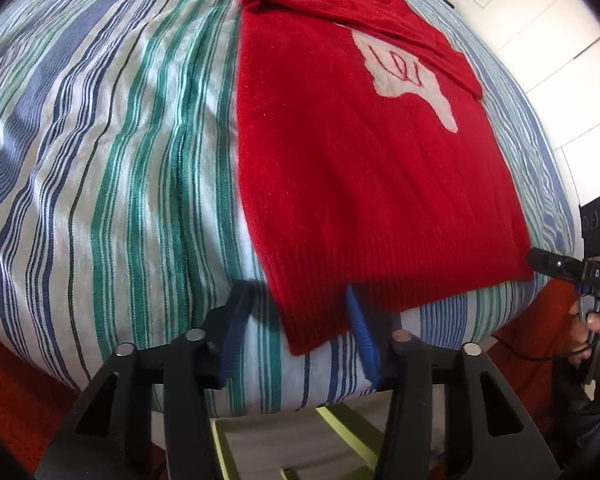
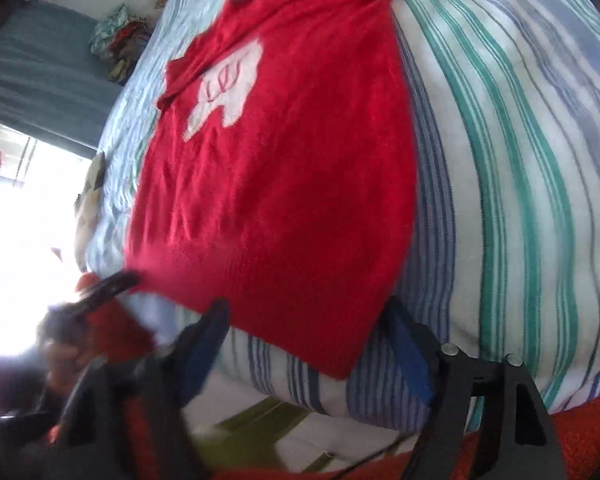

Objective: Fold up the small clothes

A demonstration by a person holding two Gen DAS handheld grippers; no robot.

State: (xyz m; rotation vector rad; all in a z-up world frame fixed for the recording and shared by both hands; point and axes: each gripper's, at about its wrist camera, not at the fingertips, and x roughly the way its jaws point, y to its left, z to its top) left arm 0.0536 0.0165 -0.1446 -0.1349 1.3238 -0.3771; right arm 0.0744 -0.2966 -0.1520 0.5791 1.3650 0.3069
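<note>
Both grippers' fingers (image 1: 234,320) spread astride one red sweater's (image 1: 364,184) hem (image 2: 300,336).

red sweater (image 1: 340,184) with pale motif (image 1: 410,80), blue-green-white striped bedcover (image 1: 112,168), blue fingers (image 1: 362,332)

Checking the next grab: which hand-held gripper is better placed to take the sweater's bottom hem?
Either: both straddle the red sweater's hem. Left hand-held gripper has the near-left corner between its open fingers; right hand-held gripper frames the opposite corner.

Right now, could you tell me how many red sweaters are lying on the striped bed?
1: the red sweater lies flat on the striped duvet, hem toward both grippers. Others may be outside the views.
</note>
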